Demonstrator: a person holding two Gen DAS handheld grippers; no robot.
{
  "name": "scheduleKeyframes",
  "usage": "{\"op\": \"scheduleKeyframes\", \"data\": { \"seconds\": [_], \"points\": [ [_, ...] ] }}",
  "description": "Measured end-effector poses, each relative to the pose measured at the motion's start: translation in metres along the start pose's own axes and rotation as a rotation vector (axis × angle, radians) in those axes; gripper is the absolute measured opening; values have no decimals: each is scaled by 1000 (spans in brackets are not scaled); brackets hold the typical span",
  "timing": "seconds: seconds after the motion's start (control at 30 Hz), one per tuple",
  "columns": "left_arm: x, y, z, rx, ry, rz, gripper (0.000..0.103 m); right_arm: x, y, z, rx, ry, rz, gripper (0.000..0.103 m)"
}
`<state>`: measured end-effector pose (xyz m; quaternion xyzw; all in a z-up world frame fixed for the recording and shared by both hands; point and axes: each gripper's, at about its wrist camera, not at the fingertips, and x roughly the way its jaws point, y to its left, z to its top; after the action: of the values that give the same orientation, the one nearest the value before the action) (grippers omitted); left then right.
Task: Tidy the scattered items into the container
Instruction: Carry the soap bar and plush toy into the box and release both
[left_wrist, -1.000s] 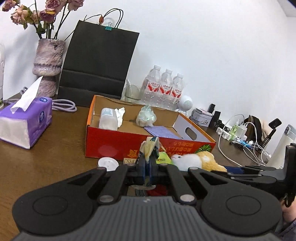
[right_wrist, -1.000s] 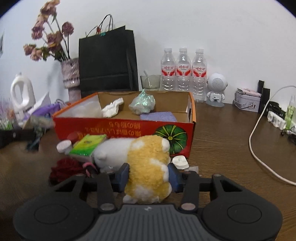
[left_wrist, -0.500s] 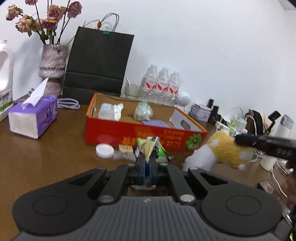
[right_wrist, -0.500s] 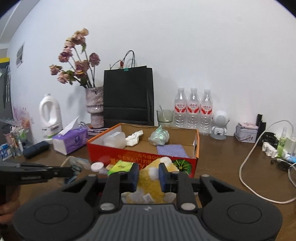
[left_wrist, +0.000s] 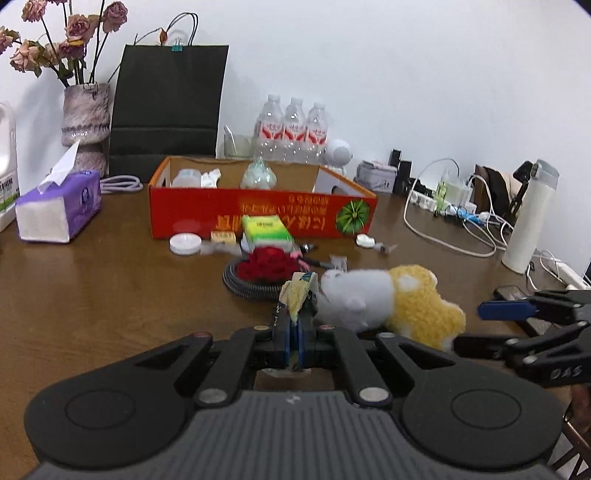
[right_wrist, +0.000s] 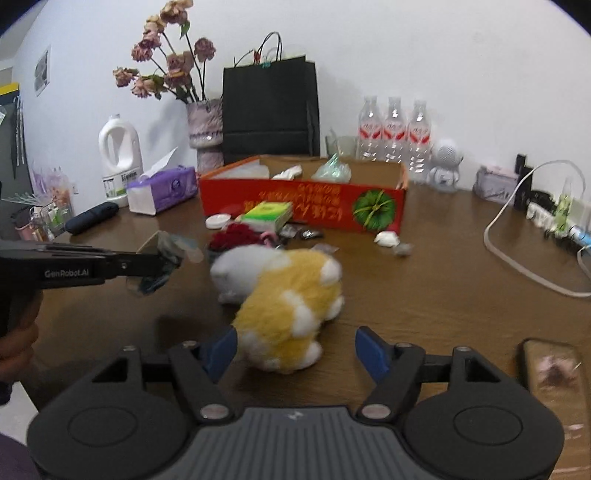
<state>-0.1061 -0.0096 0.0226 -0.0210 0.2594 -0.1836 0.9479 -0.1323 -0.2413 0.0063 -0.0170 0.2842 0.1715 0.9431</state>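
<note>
A: Both hands pulled back from the red box since the earlier frame; the plush toy came along and now lies on the bare tabletop, toward the near edge, well apart from the box.

B: Right gripper?

A: Jaws opening, toy's rump between the blue pads but neither pad presses on it. Looks released, not held.

B: Left gripper?

A: Clamped on a small crumpled wrapper, yellowish, sticking up from the pads. Hovers just beside the toy's white head.

B: Rest of the clutter?

A: Green packet, white round lid, red yarn-like bundle on a coiled spring, small bits. All on the tabletop along the box's front wall. Box sits toward the far edge, already has a few things in it.

B: Step in hand?

A: My read: wrapper goes into the box, toy needs a regrip. Advice: carry the wrapper high over the front wall, let go well inside, since light scrap can cling to the pads. For the toy, close across the narrow middle of the body, not the fluffy rump; soft pile slips. Lift clear of the spring and bundle on the way.

B: Risk?

A: The two grippers are near each other; move one at a time.
</note>
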Motion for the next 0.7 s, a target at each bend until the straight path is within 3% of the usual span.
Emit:
{"op": "scheduleKeyframes", "data": {
  "seconds": [0.07, 0.1, 0.17, 0.37, 0.47, 0.57, 0.7],
  "points": [
    [2, -1, -2, 0, 12, 10, 5, 12, 9, -4, 17, 13, 2, 67],
    [1, -2, -3, 3, 14, 15, 5, 19, 13, -5, 17, 27, -11, 55],
    [-1, -2, -2, 7, 13, 24, 5, 24, 20, -8, -6, 22, -69, 49],
    [-21, 8, 10, -9, -45, 32, 5, -31, 9, 33, 33, -124, -52, 43],
    [-22, 11, 19, -16, -72, 17, 5, -38, 5, 62, 55, -167, -43, 23],
    [-9, 14, 22, -25, -61, 12, 5, 0, 2, 81, 51, -152, -79, 27],
    [6, 19, 19, -46, -11, 22, 5, 66, -7, 79, 96, -81, -95, 27]
  ]
}}
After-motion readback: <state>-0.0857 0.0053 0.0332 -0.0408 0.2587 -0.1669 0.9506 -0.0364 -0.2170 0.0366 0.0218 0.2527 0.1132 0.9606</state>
